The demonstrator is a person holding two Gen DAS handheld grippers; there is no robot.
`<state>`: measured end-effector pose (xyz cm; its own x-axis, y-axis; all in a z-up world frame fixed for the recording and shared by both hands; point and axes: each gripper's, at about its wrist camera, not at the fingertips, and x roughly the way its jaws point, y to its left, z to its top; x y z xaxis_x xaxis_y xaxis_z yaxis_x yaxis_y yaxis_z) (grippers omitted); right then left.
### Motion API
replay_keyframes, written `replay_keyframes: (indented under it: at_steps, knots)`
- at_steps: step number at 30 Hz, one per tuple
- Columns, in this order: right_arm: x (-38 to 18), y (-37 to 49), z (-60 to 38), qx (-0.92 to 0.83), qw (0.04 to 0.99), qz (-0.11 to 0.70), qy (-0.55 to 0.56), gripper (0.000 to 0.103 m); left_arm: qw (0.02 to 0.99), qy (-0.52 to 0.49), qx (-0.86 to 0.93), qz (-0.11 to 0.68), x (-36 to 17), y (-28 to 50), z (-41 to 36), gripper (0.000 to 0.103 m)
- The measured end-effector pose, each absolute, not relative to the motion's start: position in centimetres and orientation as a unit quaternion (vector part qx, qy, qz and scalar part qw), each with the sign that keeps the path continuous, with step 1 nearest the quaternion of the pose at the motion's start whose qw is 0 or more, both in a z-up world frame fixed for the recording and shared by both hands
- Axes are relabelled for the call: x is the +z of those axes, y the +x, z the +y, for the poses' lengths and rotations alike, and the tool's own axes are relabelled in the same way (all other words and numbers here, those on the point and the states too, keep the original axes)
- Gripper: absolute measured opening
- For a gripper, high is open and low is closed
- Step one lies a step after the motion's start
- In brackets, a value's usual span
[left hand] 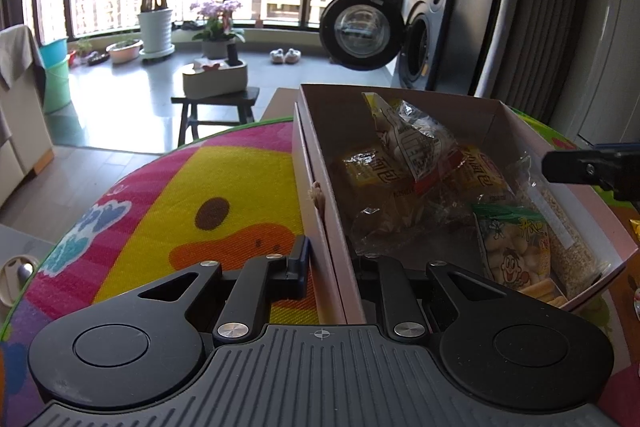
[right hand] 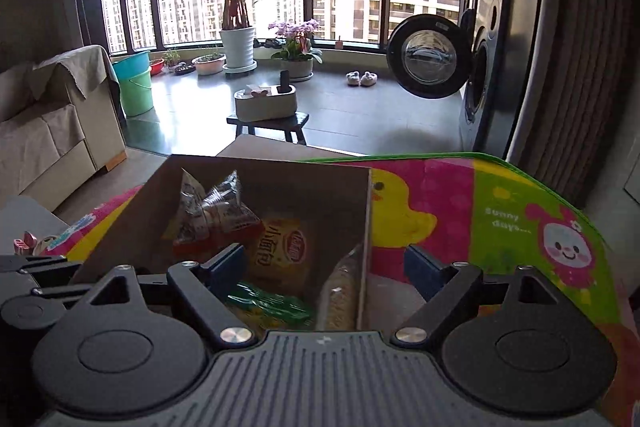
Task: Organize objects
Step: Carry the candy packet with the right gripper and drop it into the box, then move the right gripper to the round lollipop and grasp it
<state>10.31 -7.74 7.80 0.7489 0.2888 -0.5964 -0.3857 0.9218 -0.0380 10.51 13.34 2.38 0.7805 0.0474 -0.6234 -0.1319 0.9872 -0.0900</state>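
Two black grippers straddle the snack-filled pale cardboard box [left hand: 320,163]: the left gripper [left hand: 332,267] clamps its left wall, the right gripper [right hand: 324,263] spreads wide, holding nothing.

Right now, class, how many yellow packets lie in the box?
2. One yellow packet lies by the left wall of the box, the other right of the clear packet between them. More may be hidden underneath.
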Motion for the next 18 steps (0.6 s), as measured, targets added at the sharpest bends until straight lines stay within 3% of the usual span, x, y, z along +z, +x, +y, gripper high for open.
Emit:
replay_keyframes:
  at_steps: [3, 6, 18]
  knots:
    - [6.9, 8.9, -10.5, 0.143, 0.938, 0.297, -0.109, 0.09, 0.941, -0.065, 0.048, 0.328, 2.4, 10.5, 13.3, 0.017]
    - [6.6, 7.4, -13.2, 0.149, 0.934, 0.313, -0.085, 0.1, 0.94, -0.064, 0.038, 0.333, 2.2, 10.5, 13.3, 0.016]
    - [9.4, 2.4, -18.8, 0.14, 0.949, 0.284, 0.001, 0.101, 0.938, -0.072, 0.027, 0.339, 1.6, 10.4, 12.6, 0.018]
